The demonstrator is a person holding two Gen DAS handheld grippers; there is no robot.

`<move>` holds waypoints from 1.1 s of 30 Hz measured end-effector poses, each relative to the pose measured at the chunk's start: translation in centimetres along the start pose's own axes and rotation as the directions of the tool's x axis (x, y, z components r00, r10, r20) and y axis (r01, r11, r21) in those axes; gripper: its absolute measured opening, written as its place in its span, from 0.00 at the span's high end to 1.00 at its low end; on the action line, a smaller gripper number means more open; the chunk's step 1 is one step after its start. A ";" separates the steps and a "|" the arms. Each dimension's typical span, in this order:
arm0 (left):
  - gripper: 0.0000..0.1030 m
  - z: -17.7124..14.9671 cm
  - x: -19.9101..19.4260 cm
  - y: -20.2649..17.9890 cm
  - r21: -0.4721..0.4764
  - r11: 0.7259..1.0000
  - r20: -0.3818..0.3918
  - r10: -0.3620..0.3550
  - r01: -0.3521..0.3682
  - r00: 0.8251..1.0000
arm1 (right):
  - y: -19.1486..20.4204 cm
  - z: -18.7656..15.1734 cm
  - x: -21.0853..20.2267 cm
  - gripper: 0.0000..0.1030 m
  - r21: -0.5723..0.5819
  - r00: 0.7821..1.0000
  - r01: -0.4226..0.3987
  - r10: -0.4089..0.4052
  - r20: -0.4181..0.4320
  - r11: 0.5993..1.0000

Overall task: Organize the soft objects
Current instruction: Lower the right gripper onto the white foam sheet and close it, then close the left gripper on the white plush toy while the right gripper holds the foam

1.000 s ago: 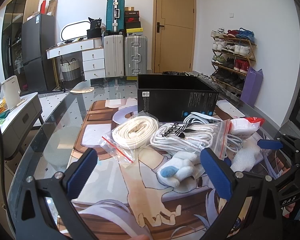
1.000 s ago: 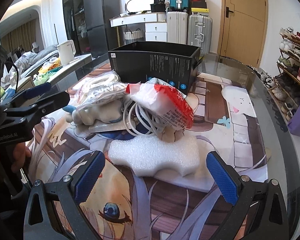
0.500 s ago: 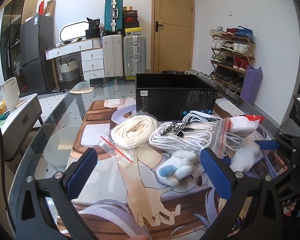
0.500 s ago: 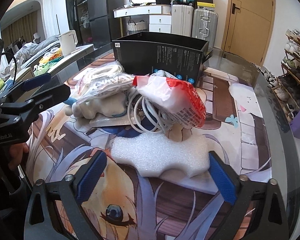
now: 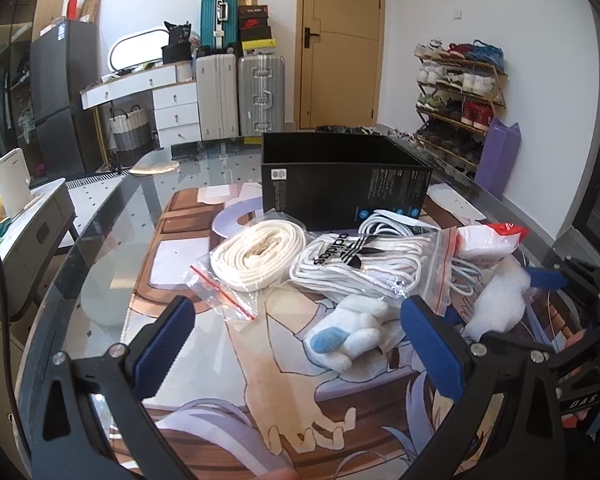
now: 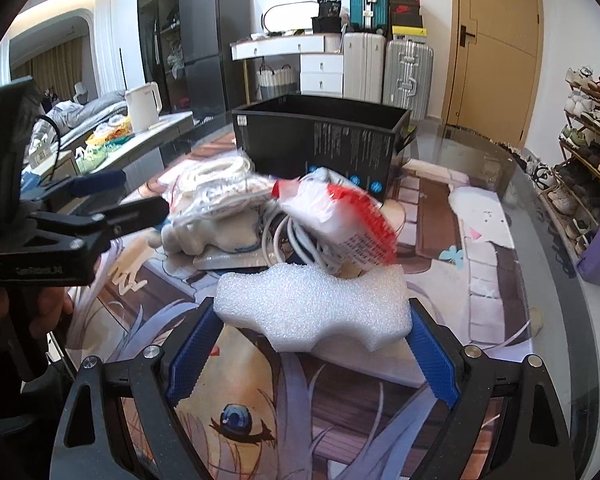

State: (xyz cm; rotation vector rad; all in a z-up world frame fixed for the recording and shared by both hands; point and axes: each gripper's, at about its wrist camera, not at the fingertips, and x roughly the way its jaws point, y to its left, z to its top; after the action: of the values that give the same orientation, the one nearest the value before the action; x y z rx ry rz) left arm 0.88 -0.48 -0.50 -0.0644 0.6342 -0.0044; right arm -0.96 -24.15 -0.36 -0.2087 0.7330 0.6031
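Note:
A white foam block [image 6: 312,304] lies on the printed mat, between my right gripper's [image 6: 308,354] open blue pads [image 6: 188,356]; the pads sit at its two ends, contact unclear. It also shows in the left wrist view [image 5: 498,304]. My left gripper [image 5: 300,344] is open and empty, just short of a white plush toy with a blue patch [image 5: 348,332]. Behind lie a bag of white rope [image 5: 256,256], a bag of adidas laces [image 5: 364,264], a white cable [image 6: 296,240] and a red-and-white packet [image 6: 348,220]. An open black box [image 5: 344,184] stands behind them.
The glass table's [image 5: 100,248] edge curves on the left. A shoe rack [image 5: 460,92] and purple bag [image 5: 498,160] stand to the right. Suitcases [image 5: 240,96] and a white dresser [image 5: 156,100] stand against the far wall. A side counter with a kettle [image 6: 142,106] is to the left.
My right gripper has moved forward so the foam block now sits between its pads. The left gripper has hardly moved.

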 end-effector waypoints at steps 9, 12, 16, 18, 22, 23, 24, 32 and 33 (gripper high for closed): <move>0.00 0.1 0.9 -0.9 0.082 0.997 -0.099 0.025 -0.017 0.995 | -1.8 -0.3 -1.3 0.12 0.052 0.999 -0.003 0.001 0.046 0.999; 0.00 0.0 1.5 -0.9 0.067 0.998 -0.133 0.017 -0.008 0.991 | -2.1 -0.5 -1.5 0.12 0.068 0.999 -0.008 0.005 0.052 0.998; 0.00 0.0 2.1 -0.9 0.051 0.999 -0.163 0.002 0.006 0.987 | -2.3 -0.6 -1.8 0.12 0.071 0.998 -0.010 0.006 0.059 0.997; 0.00 0.1 2.4 -0.9 0.045 0.999 -0.167 -0.002 0.010 0.986 | -2.3 -0.6 -1.8 0.12 0.071 0.998 -0.012 0.008 0.061 0.997; 0.00 0.2 3.5 -1.1 0.046 0.999 -0.213 0.019 -0.010 0.977 | -2.1 -0.7 -1.7 0.12 0.065 0.998 -0.010 0.006 0.061 0.998; 0.00 0.3 3.7 -1.1 0.043 0.999 -0.219 0.019 -0.010 0.976 | -2.1 -0.7 -1.7 0.12 0.065 0.998 -0.011 0.007 0.061 0.998; 0.00 0.3 3.9 -1.1 0.036 0.999 -0.222 0.013 -0.006 0.975 | -2.0 -0.7 -1.7 0.12 0.064 0.998 -0.012 0.008 0.061 0.998; 0.18 0.1 4.6 -0.8 0.014 0.998 -0.249 -0.049 0.054 0.967 | -1.8 -0.7 -1.8 0.12 0.063 0.998 -0.011 0.007 0.062 0.998; 0.19 0.0 4.7 -0.8 0.012 0.998 -0.250 -0.057 0.061 0.967 | -1.9 -0.7 -1.8 0.12 0.063 0.998 -0.012 0.008 0.062 0.998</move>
State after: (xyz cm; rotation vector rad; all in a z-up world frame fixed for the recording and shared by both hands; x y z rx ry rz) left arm 4.64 -1.39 -3.20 -0.0645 0.8844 -0.0773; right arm -1.30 -26.73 0.28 -0.1276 0.6925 0.5926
